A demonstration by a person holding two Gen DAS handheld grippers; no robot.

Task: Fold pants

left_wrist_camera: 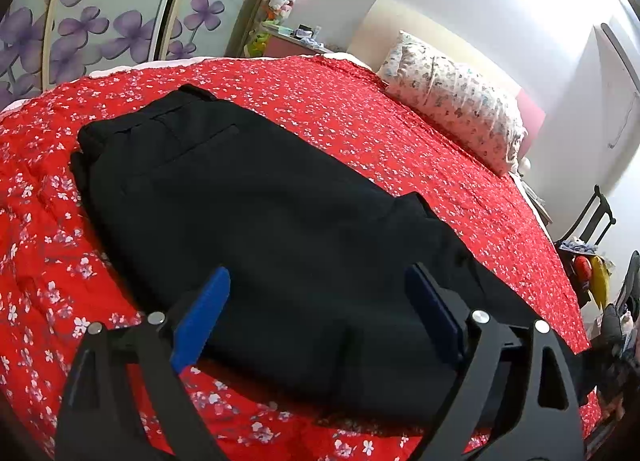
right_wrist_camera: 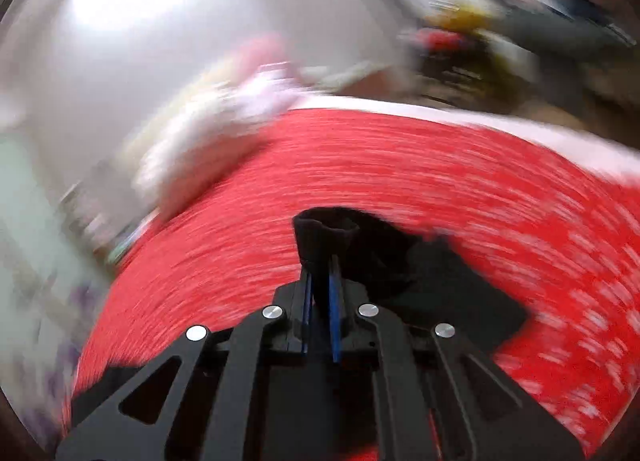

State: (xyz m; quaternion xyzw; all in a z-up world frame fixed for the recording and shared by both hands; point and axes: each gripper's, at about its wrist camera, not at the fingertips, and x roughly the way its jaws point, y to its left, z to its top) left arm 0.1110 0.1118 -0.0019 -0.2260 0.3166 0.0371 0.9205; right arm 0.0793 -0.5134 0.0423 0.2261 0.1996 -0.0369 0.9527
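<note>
Black pants (left_wrist_camera: pixel 256 217) lie flat on the red flowered bedspread (left_wrist_camera: pixel 360 117), waistband at the far left, legs running toward me. My left gripper (left_wrist_camera: pixel 320 285) is open, its blue pads (left_wrist_camera: pixel 204 313) standing on either side of the pants' near part, just above the cloth. In the blurred right wrist view my right gripper (right_wrist_camera: pixel 320 265) is shut on a bunched piece of the black pants (right_wrist_camera: pixel 332 233), which sticks up between the pads and trails off to the right over the bedspread (right_wrist_camera: pixel 400 165).
A flowered pillow (left_wrist_camera: pixel 452 93) lies at the head of the bed against a cream headboard (left_wrist_camera: pixel 384 21). Wardrobe doors with purple flowers (left_wrist_camera: pixel 100 29) stand beyond the bed on the left. A chair with clutter (left_wrist_camera: pixel 592 257) stands off the bed's right edge.
</note>
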